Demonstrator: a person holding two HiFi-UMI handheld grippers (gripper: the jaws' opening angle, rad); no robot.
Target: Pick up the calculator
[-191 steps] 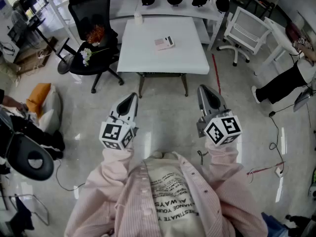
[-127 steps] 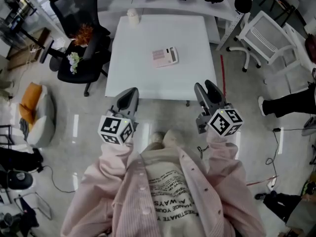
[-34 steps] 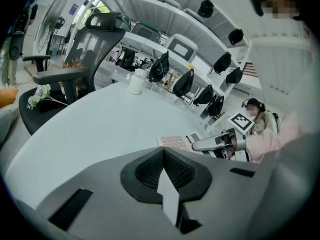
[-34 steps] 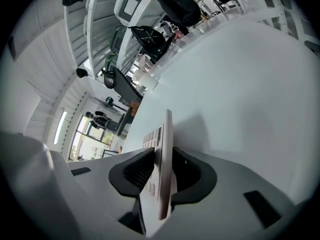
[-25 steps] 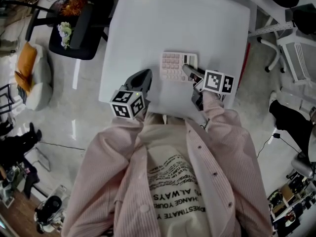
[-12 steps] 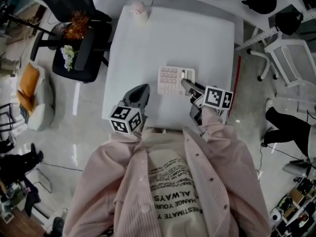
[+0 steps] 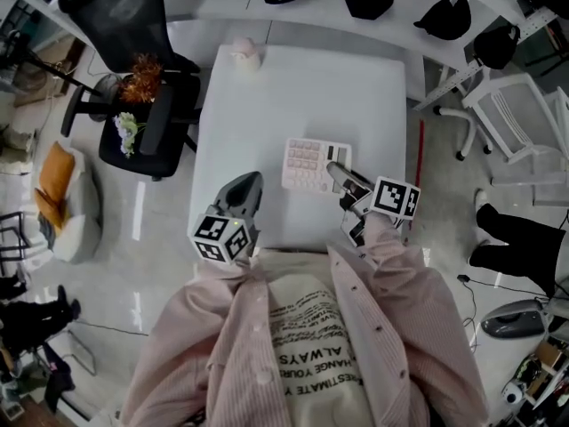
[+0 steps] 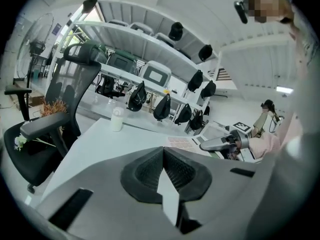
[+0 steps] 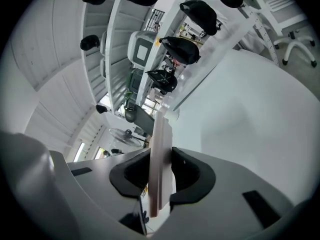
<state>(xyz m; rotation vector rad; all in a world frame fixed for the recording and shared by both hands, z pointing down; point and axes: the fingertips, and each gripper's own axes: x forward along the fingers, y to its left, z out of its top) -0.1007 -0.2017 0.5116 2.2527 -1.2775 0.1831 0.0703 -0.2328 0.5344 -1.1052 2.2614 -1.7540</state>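
The right gripper (image 7: 338, 173) is closing its jaws on one thin edge of the calculator (image 7: 309, 162), so it may tip and fall onto the worktop (image 7: 302, 87)

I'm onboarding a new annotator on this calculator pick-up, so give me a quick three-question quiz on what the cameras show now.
1. True or false: the calculator lies untouched on the table.
2. What stands at the table's far left corner? A small white bottle; B mug; C lamp.
3. Fill in: the left gripper has its jaws ____, nothing between them.
Key: 1 false: it sits gripped between the closing jaws of the right gripper; 2 A; 3 shut.
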